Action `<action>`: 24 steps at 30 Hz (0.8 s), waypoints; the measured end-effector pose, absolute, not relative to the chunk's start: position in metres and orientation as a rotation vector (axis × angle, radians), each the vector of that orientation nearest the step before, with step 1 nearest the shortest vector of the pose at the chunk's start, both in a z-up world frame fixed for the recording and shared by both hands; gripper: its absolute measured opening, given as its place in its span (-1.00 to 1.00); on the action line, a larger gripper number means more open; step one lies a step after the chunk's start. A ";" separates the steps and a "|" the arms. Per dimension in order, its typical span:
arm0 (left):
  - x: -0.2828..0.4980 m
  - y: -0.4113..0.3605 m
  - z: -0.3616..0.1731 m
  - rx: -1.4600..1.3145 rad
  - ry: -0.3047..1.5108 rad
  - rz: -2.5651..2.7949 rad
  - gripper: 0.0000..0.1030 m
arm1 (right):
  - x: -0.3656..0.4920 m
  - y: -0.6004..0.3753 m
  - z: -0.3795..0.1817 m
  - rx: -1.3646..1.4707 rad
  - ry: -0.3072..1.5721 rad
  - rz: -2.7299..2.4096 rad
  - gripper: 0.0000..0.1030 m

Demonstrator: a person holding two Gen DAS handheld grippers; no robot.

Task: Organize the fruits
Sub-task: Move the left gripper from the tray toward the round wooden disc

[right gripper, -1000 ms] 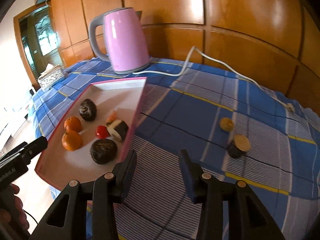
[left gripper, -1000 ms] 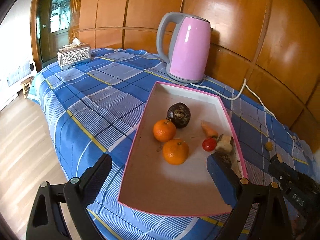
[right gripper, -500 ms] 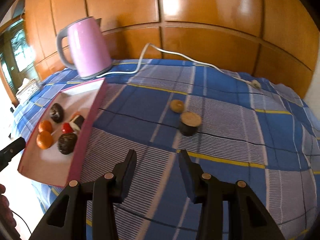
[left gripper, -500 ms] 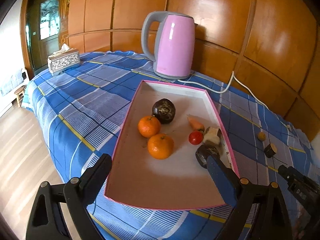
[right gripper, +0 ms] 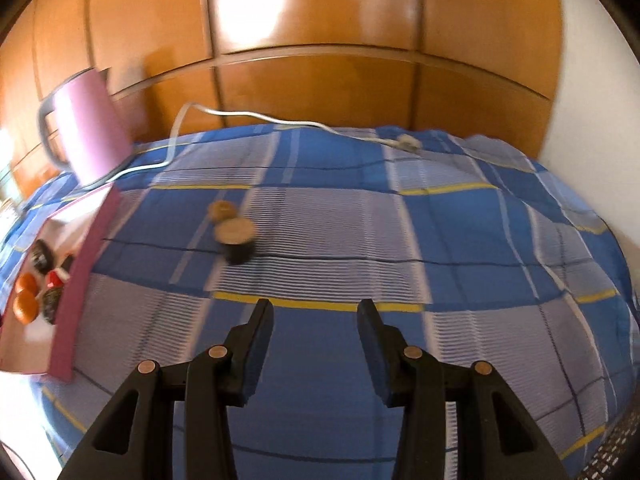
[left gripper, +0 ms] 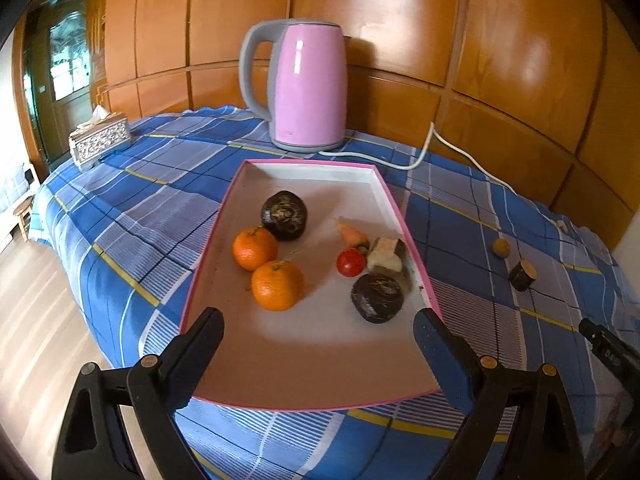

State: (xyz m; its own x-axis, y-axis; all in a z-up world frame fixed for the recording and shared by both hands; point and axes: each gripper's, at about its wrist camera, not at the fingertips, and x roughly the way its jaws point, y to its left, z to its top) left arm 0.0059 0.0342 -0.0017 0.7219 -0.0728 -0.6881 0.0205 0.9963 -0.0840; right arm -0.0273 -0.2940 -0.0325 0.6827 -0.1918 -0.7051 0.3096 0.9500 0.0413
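Note:
A pink-rimmed tray lies on the blue plaid cloth. It holds two oranges, two dark round fruits, a cherry tomato, a small carrot and a cut dark-skinned piece. My left gripper hovers wide open over the tray's near end, with nothing between its fingers. Out on the cloth lie a small yellow fruit and a dark cut stub. My right gripper points at the cloth just short of them and to their right, its jaws partly apart and empty.
A pink electric kettle stands behind the tray, and its white cord trails across the far cloth to a plug. A tissue box sits at the far left corner. Wooden panels back the table. The table edge drops to the floor on the left.
My right gripper has swung right, away from the tray, so the two loose pieces now lie ahead of it. The left gripper shifted a little, and the whole tray came into view.

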 end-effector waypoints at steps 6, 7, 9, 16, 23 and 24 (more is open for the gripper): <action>0.006 0.020 -0.002 -0.045 0.770 -0.079 0.87 | -0.039 -0.321 -0.039 0.191 0.776 -0.356 -0.14; 0.006 0.018 -0.002 -0.042 0.772 -0.083 0.87 | -0.041 -0.325 -0.040 0.197 0.778 -0.369 -0.14; 0.006 0.013 -0.002 -0.033 0.774 -0.090 0.87 | -0.044 -0.334 -0.042 0.207 0.779 -0.395 -0.14; 0.005 -0.002 -0.003 -0.007 0.779 -0.127 0.87 | -0.057 -0.360 -0.047 0.241 0.774 -0.479 -0.14; 0.007 -0.018 0.000 0.008 0.778 -0.183 0.87 | -0.067 -0.380 -0.053 0.276 0.776 -0.546 -0.14; 0.007 -0.021 0.002 0.012 0.776 -0.195 0.87 | -0.068 -0.381 -0.053 0.279 0.776 -0.552 -0.14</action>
